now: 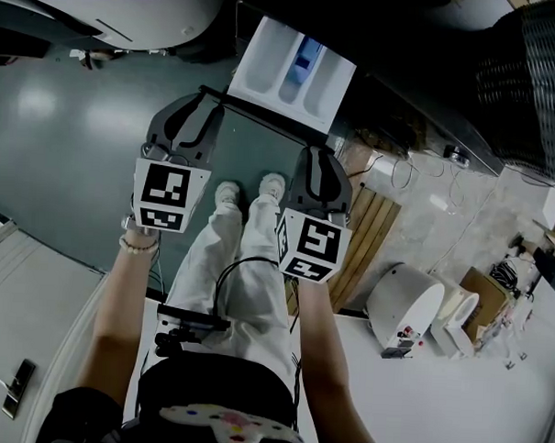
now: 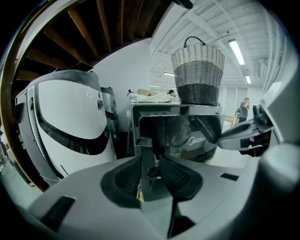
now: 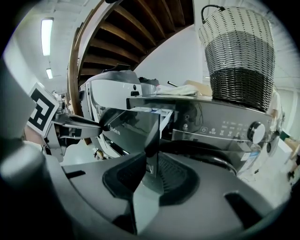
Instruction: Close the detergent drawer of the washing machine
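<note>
The washing machine's white detergent drawer (image 1: 293,70) stands pulled out, its compartments showing from above. Its glossy dark front panel (image 1: 264,114) faces me. My left gripper (image 1: 202,101) is shut on the panel's left end, and in the left gripper view the pads (image 2: 125,176) press on the panel (image 2: 187,136) from both sides. My right gripper (image 1: 319,155) is shut on the right end. In the right gripper view, this gripper (image 3: 151,171) clamps the panel edge (image 3: 136,131), with the drawer tray (image 3: 150,110) behind it.
A woven basket (image 3: 239,56) stands on top of the machine, above its control panel (image 3: 225,126). A white machine (image 2: 65,122) stands to the left. On the floor lie wooden slats (image 1: 369,229) and a round white appliance (image 1: 407,309). My legs are below the grippers.
</note>
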A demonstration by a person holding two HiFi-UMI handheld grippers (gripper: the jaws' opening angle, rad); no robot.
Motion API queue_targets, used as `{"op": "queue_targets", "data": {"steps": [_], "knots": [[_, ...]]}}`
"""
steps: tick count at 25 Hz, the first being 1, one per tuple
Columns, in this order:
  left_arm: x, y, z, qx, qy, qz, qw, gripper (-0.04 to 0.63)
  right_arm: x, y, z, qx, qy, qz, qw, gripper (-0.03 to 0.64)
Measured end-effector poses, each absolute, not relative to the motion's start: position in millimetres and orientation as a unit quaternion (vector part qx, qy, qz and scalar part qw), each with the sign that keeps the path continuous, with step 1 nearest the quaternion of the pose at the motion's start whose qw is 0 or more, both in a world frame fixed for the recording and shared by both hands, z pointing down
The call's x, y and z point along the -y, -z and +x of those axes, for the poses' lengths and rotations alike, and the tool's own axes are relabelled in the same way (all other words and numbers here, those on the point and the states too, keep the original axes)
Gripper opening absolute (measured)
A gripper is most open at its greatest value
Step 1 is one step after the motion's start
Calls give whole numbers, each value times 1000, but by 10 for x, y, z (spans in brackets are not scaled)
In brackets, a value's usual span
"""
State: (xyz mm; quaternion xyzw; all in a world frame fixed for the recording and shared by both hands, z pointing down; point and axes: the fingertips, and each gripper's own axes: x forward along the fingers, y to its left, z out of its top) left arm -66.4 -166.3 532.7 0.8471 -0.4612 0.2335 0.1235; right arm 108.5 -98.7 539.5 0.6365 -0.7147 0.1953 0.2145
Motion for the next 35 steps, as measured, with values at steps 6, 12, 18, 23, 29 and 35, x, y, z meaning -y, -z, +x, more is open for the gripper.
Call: {"op": "queue_targets", "data": {"steps": [6,12,18,23,29,35], "knots": [[1787,-5313,-628,465,-239,845,116,118,1105,-5382,1126,713,-195,639,211,83],[1946,-5286,-583,464,-245,845,105,118,1247,-5364,1161,714,-192,640,210,83],[2105,-5294,-543,469,-244,842,102,118,1411,-5373,1202,711,-190,644,209,83],[2202,-5294,-512,474,-245,840,100,118,1508,-5370,1242,710,-188,646,209,86],[2361,-5276,-481,479,-252,836,90,126,1660,-5354,1295,704,-190,653,204,95],[2507,-5272,-428,487,-257,831,84,129,1802,-5347,1364,700,-188,661,195,100]]}}
